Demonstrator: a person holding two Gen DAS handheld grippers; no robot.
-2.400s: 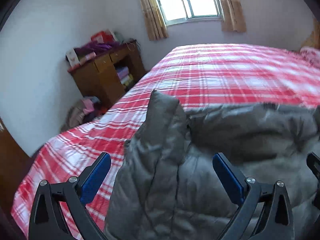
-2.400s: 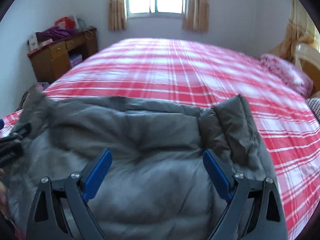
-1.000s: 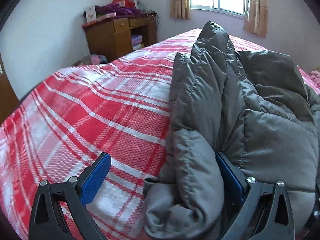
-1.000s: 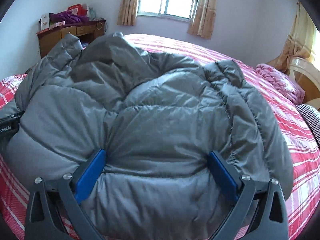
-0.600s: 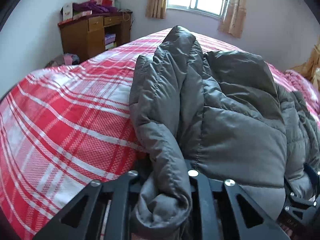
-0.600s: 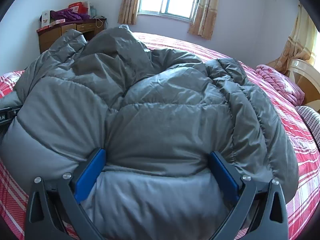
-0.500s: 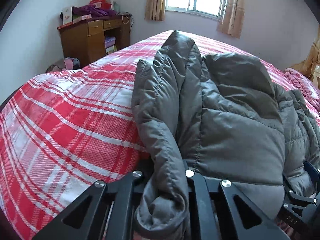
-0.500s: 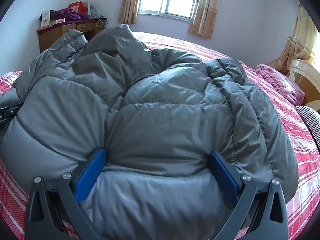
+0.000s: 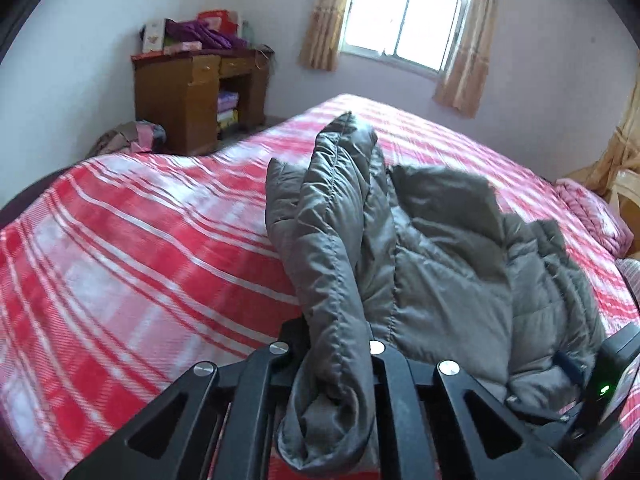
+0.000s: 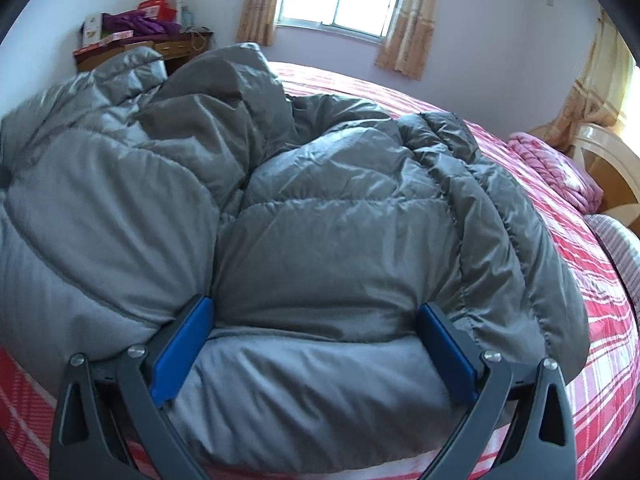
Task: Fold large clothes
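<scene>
A large grey puffer jacket (image 9: 448, 264) lies on the red plaid bed (image 9: 132, 248). My left gripper (image 9: 332, 354) is shut on the jacket's left edge, a thick roll of padded fabric squeezed between the jaws. In the right wrist view the jacket (image 10: 320, 220) fills most of the frame. My right gripper (image 10: 316, 336) is open, its blue pads (image 10: 180, 344) wide apart around the jacket's near hem, pressed against the padding. The right gripper's body shows at the far right of the left wrist view (image 9: 612, 376).
A wooden desk (image 9: 196, 92) piled with boxes and clothes stands by the far left wall. A window (image 9: 404, 36) with curtains is behind the bed. Pink bedding (image 10: 560, 176) and a striped pillow (image 10: 616, 244) lie at the right, by a headboard.
My left gripper closed on the jacket's left edge and has lifted and pulled back a little with it. My right gripper stays open around the near hem, almost unmoved.
</scene>
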